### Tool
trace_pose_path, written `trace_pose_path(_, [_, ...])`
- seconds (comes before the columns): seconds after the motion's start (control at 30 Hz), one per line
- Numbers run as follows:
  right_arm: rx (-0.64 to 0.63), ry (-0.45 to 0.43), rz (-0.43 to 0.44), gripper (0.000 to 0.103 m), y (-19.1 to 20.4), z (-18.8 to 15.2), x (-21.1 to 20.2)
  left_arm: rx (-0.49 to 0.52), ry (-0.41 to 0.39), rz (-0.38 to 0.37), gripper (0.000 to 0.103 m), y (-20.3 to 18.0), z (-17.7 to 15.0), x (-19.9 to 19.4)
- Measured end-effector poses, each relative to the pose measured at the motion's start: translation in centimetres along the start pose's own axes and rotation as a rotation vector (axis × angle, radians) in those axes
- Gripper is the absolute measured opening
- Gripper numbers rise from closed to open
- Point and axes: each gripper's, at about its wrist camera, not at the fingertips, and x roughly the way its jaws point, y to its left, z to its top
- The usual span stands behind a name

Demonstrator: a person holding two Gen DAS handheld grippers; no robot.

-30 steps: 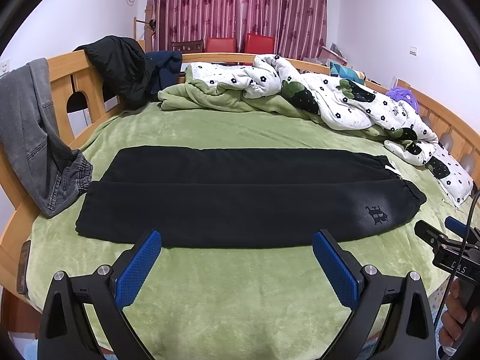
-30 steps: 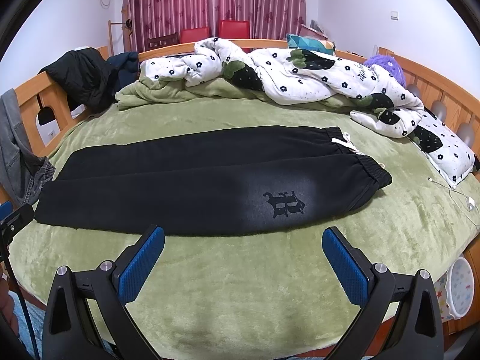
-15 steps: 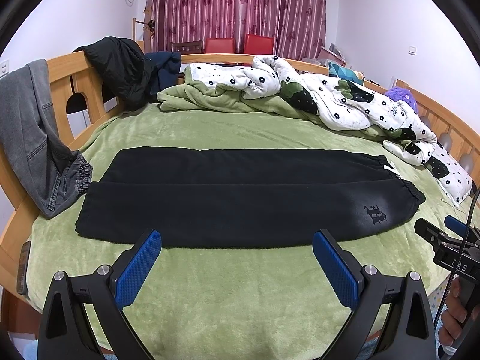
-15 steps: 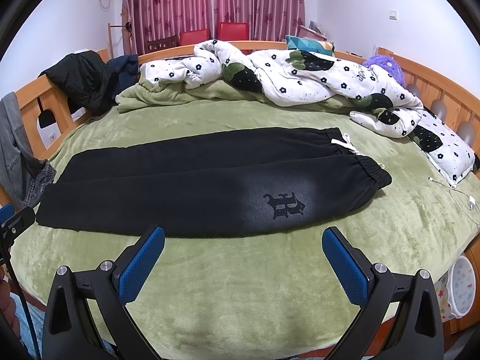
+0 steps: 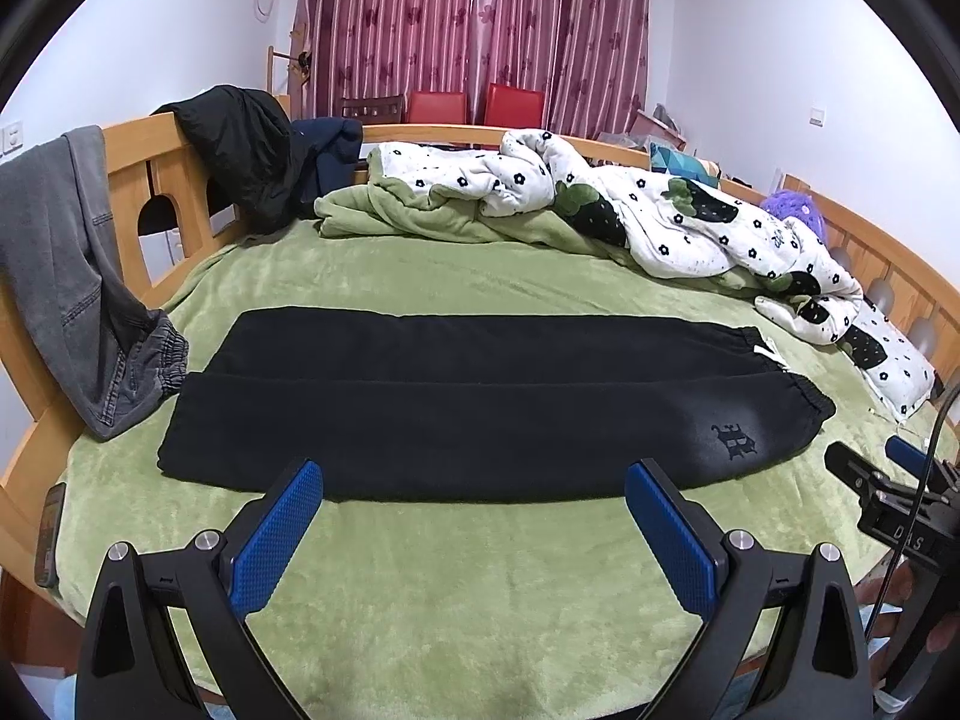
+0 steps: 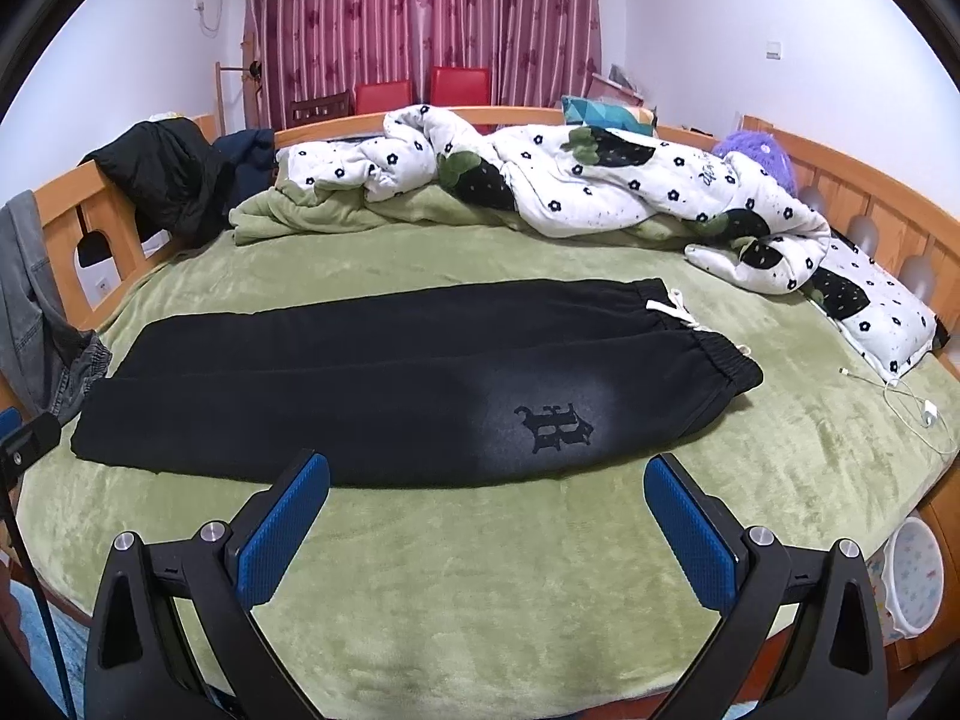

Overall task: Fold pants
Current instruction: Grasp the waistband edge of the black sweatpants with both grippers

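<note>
Black pants [image 5: 480, 408] lie flat on the green blanket [image 5: 480, 588], both legs side by side, long axis running left-right across both wrist views, so roughly crosswise to where my fingers point. Waistband [image 6: 720, 360] with the white drawstring [image 6: 678, 309] is at the right end, leg cuffs [image 5: 186, 420] at the left end, logo [image 6: 555, 429] on the near leg close to the waist. The pants sit ahead of both grippers, past the fingertips, with a strip of bare blanket between; nothing touching. I judge no fold made yet: legs are not stacked, full length is out. Left gripper [image 5: 474, 516] is wide open and empty, level, aimed at the middle-to-left stretch of the near leg, so it's the nearer one to the cuffs. Right gripper [image 6: 486, 516] is also wide open and empty, level, centred just under the logo, nearer the waistband. Each gripper shows at the edge of the other's view, so they sit side by side along the near bed edge. My read: whichever fold comes first, the near long edge is the closest grab line for both, left taking the cuff side, right the waist side. Grey jeans [image 5: 72, 300] hang on the wooden bed rail [image 5: 132, 168] just beside the cuffs; I'd keep the left clear of them. A rumpled floral duvet [image 6: 570, 180] lies at the far side, well apart.
</note>
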Motion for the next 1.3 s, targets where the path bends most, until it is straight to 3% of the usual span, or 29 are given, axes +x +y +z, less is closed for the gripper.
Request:
trace_pose_path(0.3, [0.038,0.021,0.080,0.102,-1.3,-0.9,0.5,-0.023,-0.004,0.019,0.102,1.8,-0.4,-0.7])
trace_pose_path(0.43, [0.049,0.034,0.076,0.101,-2.3,-1.3,1.9,-0.043,0.030,-0.017,0.102,3.4,-0.8,0.8])
trace_pose_path(0.53, [0.077,0.053,0.082,0.097,-3.8,-1.8,3.8,-0.089,0.049,-0.032,0.099,5.1,-1.2,3.1])
trace_pose_path(0.67, [0.151,0.096,0.119,0.084,-6.3,-3.2,7.3,-0.168,0.068,-0.046,0.095,7.8,-3.0,6.2])
trace_pose_path(0.8, [0.203,0.139,0.130,0.064,-8.5,-4.4,11.5,-0.243,0.141,-0.059,0.088,10.7,-5.0,10.6])
trace_pose_path(1.03, [0.384,0.159,0.140,0.062,-12.3,-4.9,18.2,-0.388,0.206,-0.047,0.086,15.5,-7.6,17.1])
trace_pose_path(1.1, [0.437,0.176,0.155,0.062,-13.1,-4.8,19.9,-0.435,0.223,-0.062,0.081,16.4,-8.1,18.5])
trace_pose_path(1.23, [0.545,0.210,0.192,0.060,-14.0,-5.3,23.7,-0.536,0.195,-0.093,0.078,18.1,-8.1,20.0])
trace_pose_path(1.3, [0.569,0.180,0.183,0.051,-14.3,-5.0,24.3,-0.567,0.198,-0.085,0.073,18.8,-7.6,20.9])
